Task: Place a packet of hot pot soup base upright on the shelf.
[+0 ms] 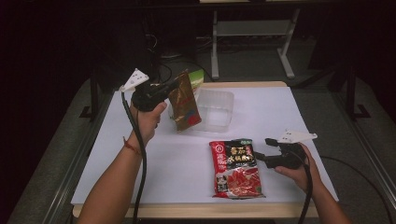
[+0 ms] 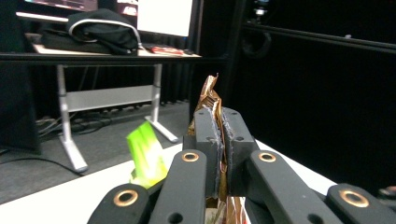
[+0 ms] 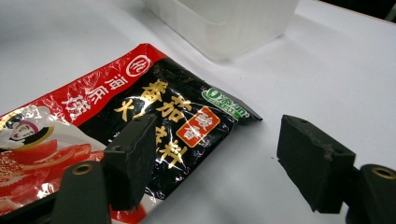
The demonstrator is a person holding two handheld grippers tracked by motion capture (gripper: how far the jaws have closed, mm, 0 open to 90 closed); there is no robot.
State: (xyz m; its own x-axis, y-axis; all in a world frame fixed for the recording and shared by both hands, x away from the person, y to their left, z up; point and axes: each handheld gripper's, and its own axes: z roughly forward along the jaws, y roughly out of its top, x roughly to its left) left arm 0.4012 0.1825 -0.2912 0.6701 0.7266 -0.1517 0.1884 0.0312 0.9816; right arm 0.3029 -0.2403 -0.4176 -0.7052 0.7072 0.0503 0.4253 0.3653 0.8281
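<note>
Holding the brown pouch [image 1: 184,101] by its upper edge, the left gripper [image 1: 173,84] keeps it lifted above the counter [image 1: 261,112], just beside the clear plastic container [image 1: 215,110]; in the left gripper view the jaws are clamped tight on the crinkled foil rim [image 2: 211,100]. That thin pinch is the main risk: the pouch hangs tilted, and I judge that a quick swing toward the container could let the slick foil slide out and drop short of the opening, or knock the light container across the counter. The right gripper [image 1: 261,150] sits spread wide at the right edge of the red and black sauce packet [image 1: 236,168], which lies flat on the counter nearer the person. In the right gripper view one jaw hovers over the packet [image 3: 140,126] and the other over bare counter, so closing from here may only scrape the glossy film or push the packet sideways rather than catch it. A green packet [image 2: 147,156] lies behind the pouch.
</note>
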